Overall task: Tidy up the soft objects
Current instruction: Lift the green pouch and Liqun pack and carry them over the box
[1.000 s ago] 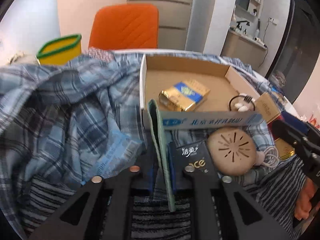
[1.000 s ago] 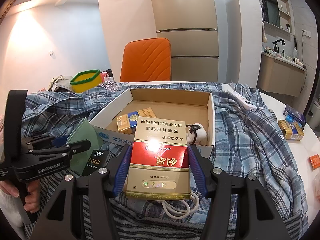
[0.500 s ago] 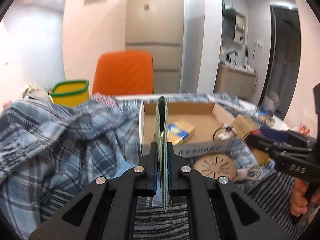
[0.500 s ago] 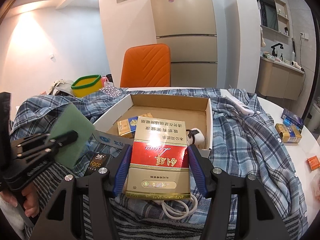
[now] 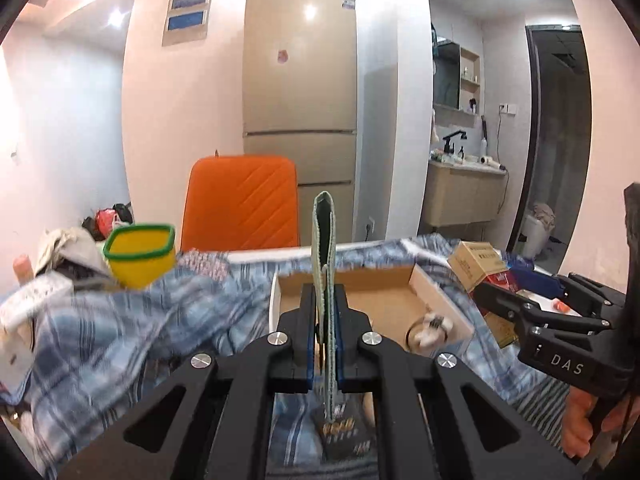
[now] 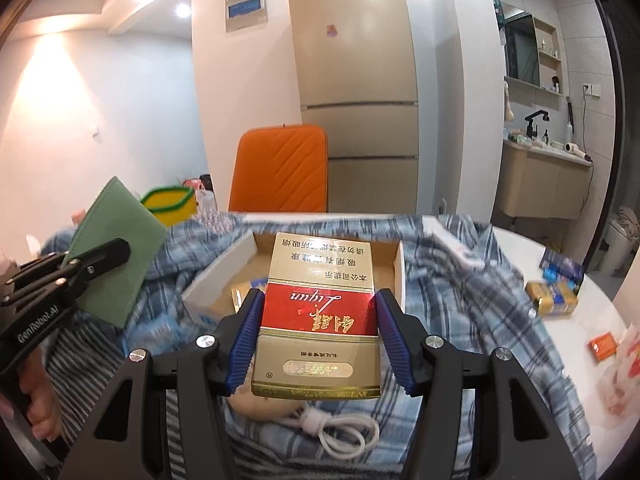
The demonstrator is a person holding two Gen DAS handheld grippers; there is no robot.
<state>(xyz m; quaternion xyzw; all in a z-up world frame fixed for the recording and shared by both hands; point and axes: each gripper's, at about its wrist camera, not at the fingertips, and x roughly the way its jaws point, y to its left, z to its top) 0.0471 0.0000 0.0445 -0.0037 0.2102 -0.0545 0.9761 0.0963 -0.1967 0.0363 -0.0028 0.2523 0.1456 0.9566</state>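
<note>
left wrist view: my left gripper (image 5: 324, 332) is clamped fully shut on a thin green pouch (image 5: 324, 264), held on edge so it stands upright between the blue pads, its top poking well above the jaws and its lower end hanging below them. beyond it sits an open cardboard box (image 5: 436, 300) on a rumpled plaid shirt (image 5: 152, 320). a yellow tub (image 5: 140, 256) and an orange chair (image 5: 240, 208) are farther back. my right gripper (image 5: 516, 300) enters from the right edge with a red and gold carton (image 5: 480, 264).

the risk i see here: the pouch is soft and pinched only across a narrow band, so it could flop sideways or slide out if i swing fast. its hanging end could also snag the box wall as i pass over.

right wrist view: my right gripper (image 6: 316, 332) is partly open, its pads pressed on the sides of the carton (image 6: 320, 312), which lies flat between them and hides much of the box (image 6: 224, 272). a white cable (image 6: 344, 436) lies coiled just below. the pouch (image 6: 116, 256) shows at left, lifted over the shirt (image 6: 472, 300).

the risk here: both grippers are near the same box, so they could knock together. the carton blocks my sight of the box floor, so i could set things down on what already lies inside.
</note>
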